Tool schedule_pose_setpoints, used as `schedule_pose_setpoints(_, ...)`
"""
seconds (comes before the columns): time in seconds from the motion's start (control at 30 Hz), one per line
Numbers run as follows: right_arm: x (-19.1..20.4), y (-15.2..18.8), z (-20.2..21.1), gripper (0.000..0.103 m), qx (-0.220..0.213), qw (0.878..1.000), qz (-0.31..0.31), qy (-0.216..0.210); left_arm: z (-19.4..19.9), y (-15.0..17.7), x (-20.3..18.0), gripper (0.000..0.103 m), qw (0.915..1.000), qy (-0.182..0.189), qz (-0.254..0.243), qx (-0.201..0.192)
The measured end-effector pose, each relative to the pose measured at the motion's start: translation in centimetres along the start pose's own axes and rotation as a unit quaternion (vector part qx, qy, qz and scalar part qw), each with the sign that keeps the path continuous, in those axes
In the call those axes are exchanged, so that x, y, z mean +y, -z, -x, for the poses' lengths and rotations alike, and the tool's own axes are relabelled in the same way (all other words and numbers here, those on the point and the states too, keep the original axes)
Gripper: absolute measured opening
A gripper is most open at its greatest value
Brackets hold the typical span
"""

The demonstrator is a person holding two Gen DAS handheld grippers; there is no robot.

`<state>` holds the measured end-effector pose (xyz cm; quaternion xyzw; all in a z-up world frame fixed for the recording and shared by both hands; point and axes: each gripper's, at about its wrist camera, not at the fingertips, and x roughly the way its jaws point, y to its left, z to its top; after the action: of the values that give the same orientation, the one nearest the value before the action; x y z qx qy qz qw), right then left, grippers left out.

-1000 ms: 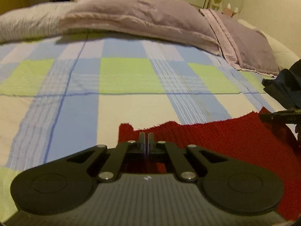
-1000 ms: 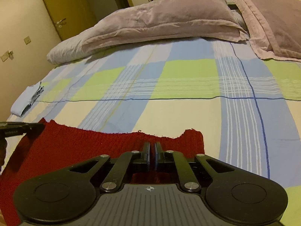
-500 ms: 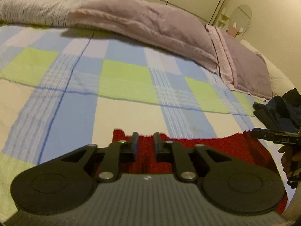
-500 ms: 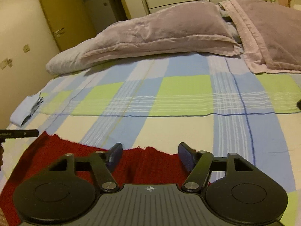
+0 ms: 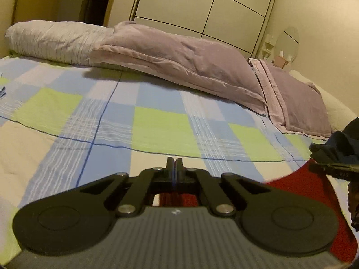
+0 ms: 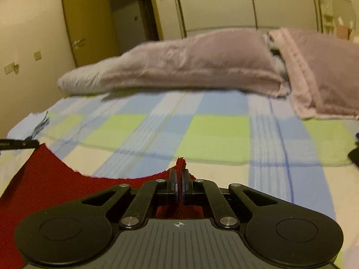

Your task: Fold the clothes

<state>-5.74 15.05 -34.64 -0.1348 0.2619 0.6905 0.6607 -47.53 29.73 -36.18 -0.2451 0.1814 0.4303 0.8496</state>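
Note:
A red knitted garment point(image 5: 307, 192) lies on the checked bedspread point(image 5: 157, 130), its far edge raised at two points. My left gripper point(image 5: 174, 164) is shut, and red fabric shows just behind its fingers. In the right wrist view the red garment point(image 6: 44, 183) rises to a corner at the left gripper's tip point(image 6: 20, 144). My right gripper point(image 6: 179, 174) is shut on the garment's edge, with a small red tuft sticking up between its fingertips. The right gripper point(image 5: 332, 168) also shows at the right edge of the left wrist view, where the cloth peaks.
Long mauve pillows point(image 5: 179, 60) run across the head of the bed. A dark blue heap of clothes point(image 5: 341, 143) sits at the bed's right side. A pale blue cloth point(image 6: 33, 121) lies near the left edge. Wardrobe doors point(image 6: 246, 4) stand behind.
Both grippers opened half a second ago and have since shut on the garment's far edge. They have lifted and tilted up, so the edge now hangs raised at both ends.

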Motion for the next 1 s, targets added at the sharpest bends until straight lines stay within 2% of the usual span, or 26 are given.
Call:
schedule_pose_setpoints(0.1,-0.2,0.0,-1.5,0.001,0.017,1.0,-0.003,0.012,-1.5,0.3,0.2,0.0,0.9997,-0.013,0.004,0.02)
schedule_pose_setpoints(0.2,-0.2,0.4,-2.9,0.002,0.045,0.999,-0.002,0.022,-4.3,1.5,0.5,0.0,0.9961,-0.04,0.001,0.078)
schedule_pose_setpoints(0.27,-0.1,0.8,-3.6,0.002,0.066,0.997,0.001,0.027,-5.2,2.4,0.7,0.0,0.9933,-0.057,0.005,0.101)
schedule_pose_setpoints(0.3,0.0,1.0,-3.9,0.007,0.077,0.997,0.002,0.03,-5.1,2.5,0.8,0.0,0.9933,-0.06,0.008,0.098)
schedule_pose_setpoints(0.33,0.0,1.2,-4.2,0.019,0.087,0.996,0.004,0.032,-4.8,2.4,0.9,0.001,0.9936,-0.063,0.014,0.093)
schedule_pose_setpoints(0.37,0.0,1.1,-3.8,0.059,0.085,0.996,0.001,0.036,-4.1,2.2,1.2,0.003,0.9938,-0.063,0.024,0.088)
schedule_pose_setpoints(0.4,-0.2,0.8,-2.5,0.077,0.068,0.997,-0.005,0.041,-3.4,2.0,1.6,0.005,0.9939,-0.063,0.035,0.084)
schedule_pose_setpoints(0.47,-0.4,0.3,0.2,0.077,0.035,0.998,-0.021,0.05,-0.1,2.7,2.2,0.009,0.9944,-0.048,0.059,0.073)
schedule_pose_setpoints(0.53,-1.1,0.8,4.1,0.077,0.012,0.997,-0.061,0.048,3.3,3.5,2.8,0.016,0.994,-0.031,0.084,0.062)
schedule_pose_setpoints(0.6,-1.8,2.5,7.9,0.077,0.004,0.994,-0.107,0.039,6.8,4.3,3.4,0.023,0.9926,-0.014,0.109,0.051)
schedule_pose_setpoints(0.67,-2.4,5.6,12.0,0.077,-0.005,0.988,-0.155,0.025,10.4,5.7,3.9,0.028,0.9895,0.006,0.138,0.044)
schedule_pose_setpoints(0.83,-1.7,14.2,19.7,0.076,-0.015,0.958,-0.286,-0.021,17.1,11.6,3.7,0.036,0.974,0.037,0.218,0.051)
schedule_pose_setpoints(0.9,-1.0,16.0,21.0,0.064,-0.021,0.948,-0.315,-0.034,18.6,13.7,3.3,0.04,0.9676,0.044,0.244,0.049)
schedule_pose_setpoints(1.0,-0.5,17.4,21.2,0.054,-0.033,0.934,-0.35,-0.057,19.4,16.0,3.2,0.041,0.9553,0.052,0.288,0.042)
